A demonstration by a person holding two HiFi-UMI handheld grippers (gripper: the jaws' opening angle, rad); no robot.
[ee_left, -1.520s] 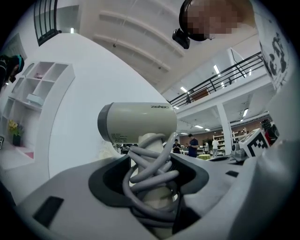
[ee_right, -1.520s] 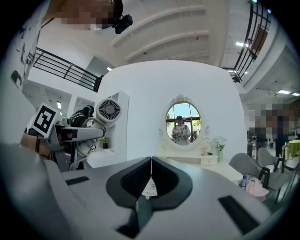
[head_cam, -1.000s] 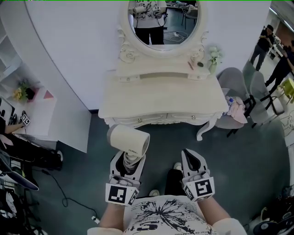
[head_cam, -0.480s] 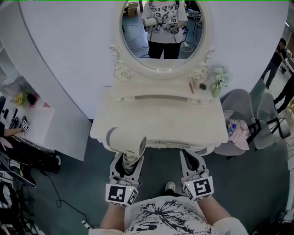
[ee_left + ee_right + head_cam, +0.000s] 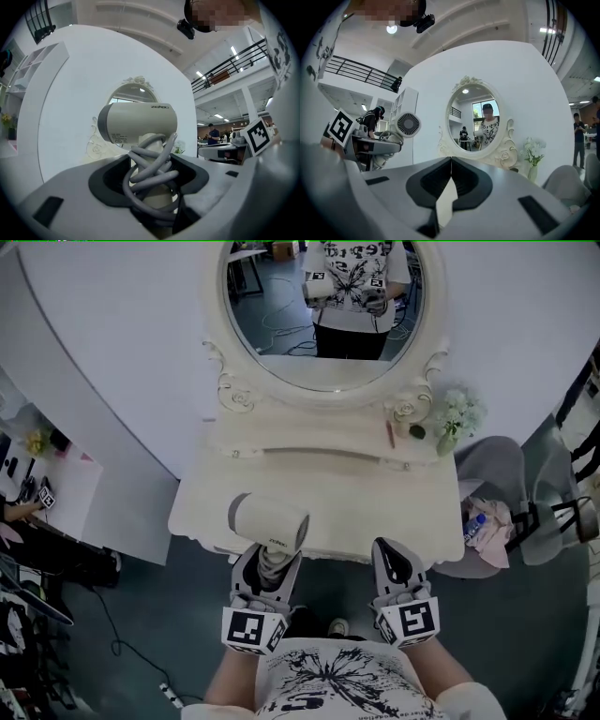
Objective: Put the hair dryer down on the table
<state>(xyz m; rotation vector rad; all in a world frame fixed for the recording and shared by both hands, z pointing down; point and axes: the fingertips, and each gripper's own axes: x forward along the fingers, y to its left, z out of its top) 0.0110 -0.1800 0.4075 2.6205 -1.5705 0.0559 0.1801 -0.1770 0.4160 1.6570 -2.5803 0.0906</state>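
My left gripper [image 5: 265,570] has its jaws clamped on the cord-wrapped handle of the cream plastic hair dryer [image 5: 268,521], held upright above the front edge of the cream carved bench [image 5: 375,512]. I judge the dryer rigid, smooth and top-heavy, best held by that handle. Further right, my right gripper [image 5: 395,570] hangs empty, jaws pressed together, and a small vase of white flowers [image 5: 454,418] stands well apart at the bench's back corner.

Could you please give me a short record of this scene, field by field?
hair dryer: held over the table front edge, cord wound round its handle, not yet down
left gripper: shut on the hair dryer
right gripper: shut, empty
table: white, with oval mirror and flowers at back right
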